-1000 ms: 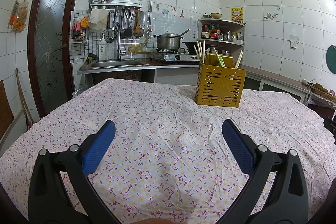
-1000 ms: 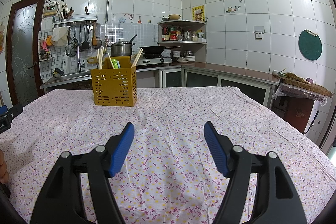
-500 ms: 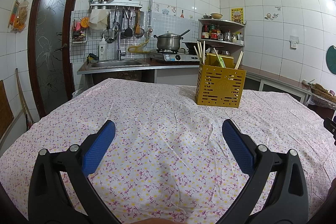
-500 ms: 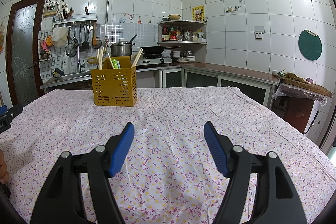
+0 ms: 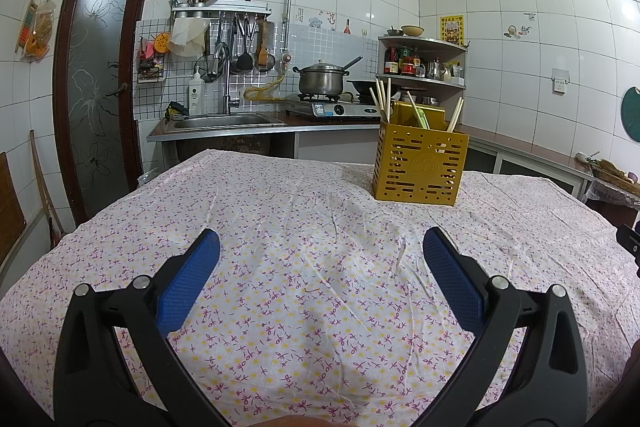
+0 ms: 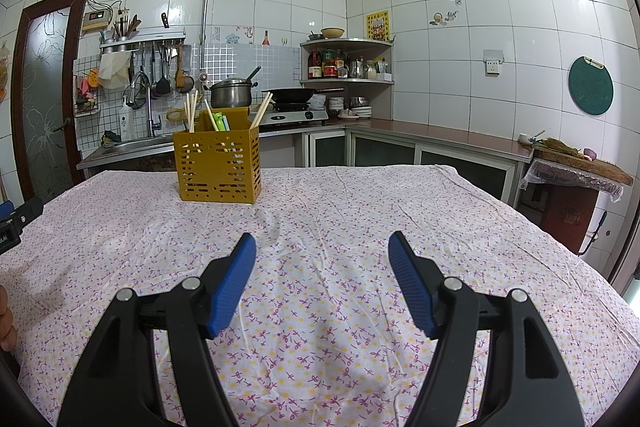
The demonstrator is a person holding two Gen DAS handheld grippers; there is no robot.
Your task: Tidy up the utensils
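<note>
A yellow slotted utensil holder [image 5: 419,165] [image 6: 217,165] stands upright on the far part of the floral tablecloth [image 5: 312,235] [image 6: 340,211]. Wooden chopsticks [image 5: 383,98] [image 6: 191,111] and green-handled utensils [image 6: 218,119] stick out of it. My left gripper [image 5: 321,241] hovers open over the near cloth, with nothing between its blue pads [image 5: 188,281]. My right gripper [image 6: 322,243] is also open and empty, its blue pads [image 6: 232,287] well short of the holder. No loose utensils lie on the cloth in either view.
Behind the table runs a counter with a sink [image 5: 224,123], a gas stove with a steel pot [image 5: 322,81] and a wok [image 6: 290,94]. A corner shelf [image 6: 346,67] holds bottles. A wooden board [image 6: 580,165] sits on a side stand at the right. A hand's edge [image 6: 6,323] shows at the left.
</note>
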